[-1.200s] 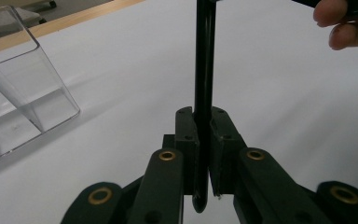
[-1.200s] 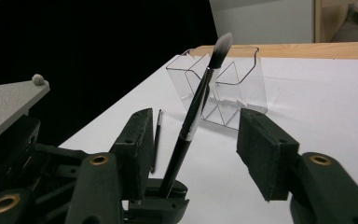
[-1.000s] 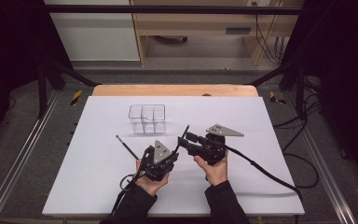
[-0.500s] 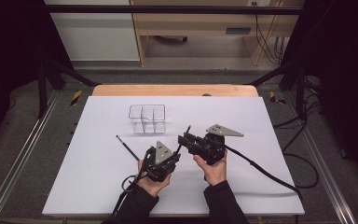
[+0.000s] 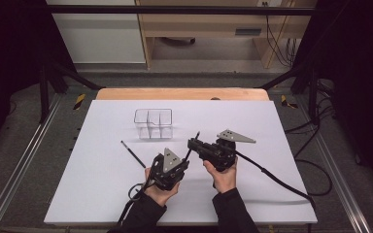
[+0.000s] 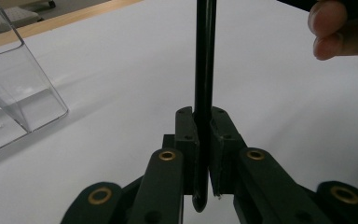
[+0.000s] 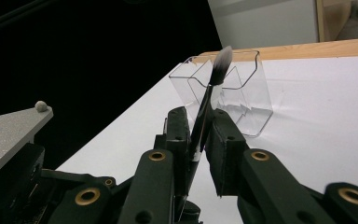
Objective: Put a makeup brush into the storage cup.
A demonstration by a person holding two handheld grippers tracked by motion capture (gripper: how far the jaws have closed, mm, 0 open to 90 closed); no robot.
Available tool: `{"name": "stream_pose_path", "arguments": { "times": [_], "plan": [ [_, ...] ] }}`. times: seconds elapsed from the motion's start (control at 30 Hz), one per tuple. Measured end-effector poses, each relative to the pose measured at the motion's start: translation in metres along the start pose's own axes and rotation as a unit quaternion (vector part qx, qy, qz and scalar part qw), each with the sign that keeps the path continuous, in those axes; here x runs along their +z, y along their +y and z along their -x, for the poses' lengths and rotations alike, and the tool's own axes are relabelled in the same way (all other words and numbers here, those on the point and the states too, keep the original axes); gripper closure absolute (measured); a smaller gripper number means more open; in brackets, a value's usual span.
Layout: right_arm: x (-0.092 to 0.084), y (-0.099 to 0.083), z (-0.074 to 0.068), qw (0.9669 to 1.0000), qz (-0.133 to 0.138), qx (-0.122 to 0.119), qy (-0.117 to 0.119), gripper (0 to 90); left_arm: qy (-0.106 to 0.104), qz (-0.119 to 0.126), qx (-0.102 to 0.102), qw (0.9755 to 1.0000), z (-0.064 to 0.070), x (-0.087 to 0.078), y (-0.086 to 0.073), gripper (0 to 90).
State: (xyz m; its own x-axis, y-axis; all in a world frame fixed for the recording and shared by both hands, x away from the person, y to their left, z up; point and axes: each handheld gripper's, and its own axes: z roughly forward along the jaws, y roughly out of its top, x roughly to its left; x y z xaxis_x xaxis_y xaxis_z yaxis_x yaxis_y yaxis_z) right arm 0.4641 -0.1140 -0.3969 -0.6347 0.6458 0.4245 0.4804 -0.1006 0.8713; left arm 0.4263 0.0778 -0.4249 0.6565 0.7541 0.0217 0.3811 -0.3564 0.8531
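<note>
The left gripper (image 5: pixel 183 161), at the lower centre of the high view, pinches the black handle of a makeup brush (image 6: pixel 204 70). The right gripper (image 7: pixel 199 129) has its jaws around that handle; whether they press it, I cannot tell. A clear organizer (image 5: pixel 153 123) stands above them.

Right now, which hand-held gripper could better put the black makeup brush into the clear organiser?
Probably left: the left hand-held gripper is shut on the black makeup brush; the right hand-held gripper merely straddles it, gap visible.
</note>
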Motion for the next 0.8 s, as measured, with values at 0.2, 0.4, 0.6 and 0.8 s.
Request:
{"name": "stream_pose_path", "arguments": {
  "times": [0.2, 0.4, 0.6, 0.8],
  "plan": [
    [-0.0004, 0.0004, -0.0002, 1.0, 0.001, 0.002, 0.009, 81.9, -0.002, 0.001, -0.001, 1.0, 0.0001, 0.0, -0.0001, 82.9],
    [-0.0006, 0.0004, -0.0005, 0.9997, 0.001, 0.004, 0.026, 84.0, -0.003, 0.002, -0.002, 1.0, -0.0001, 0.0009, -0.0005, 82.6],
    [-0.0021, 0.0002, -0.0015, 0.9996, 0.006, -0.003, 0.027, 84.3, -0.002, 0.008, 0.002, 1.0, -0.0027, -0.0006, 0.0007, 73.0],
    [-0.003, 0.0, -0.0017, 0.9995, 0.009, -0.018, 0.023, 84.3, 0.003, 0.019, 0.013, 0.9997, -0.0069, -0.004, 0.0052, 54.7]
  ]
}}
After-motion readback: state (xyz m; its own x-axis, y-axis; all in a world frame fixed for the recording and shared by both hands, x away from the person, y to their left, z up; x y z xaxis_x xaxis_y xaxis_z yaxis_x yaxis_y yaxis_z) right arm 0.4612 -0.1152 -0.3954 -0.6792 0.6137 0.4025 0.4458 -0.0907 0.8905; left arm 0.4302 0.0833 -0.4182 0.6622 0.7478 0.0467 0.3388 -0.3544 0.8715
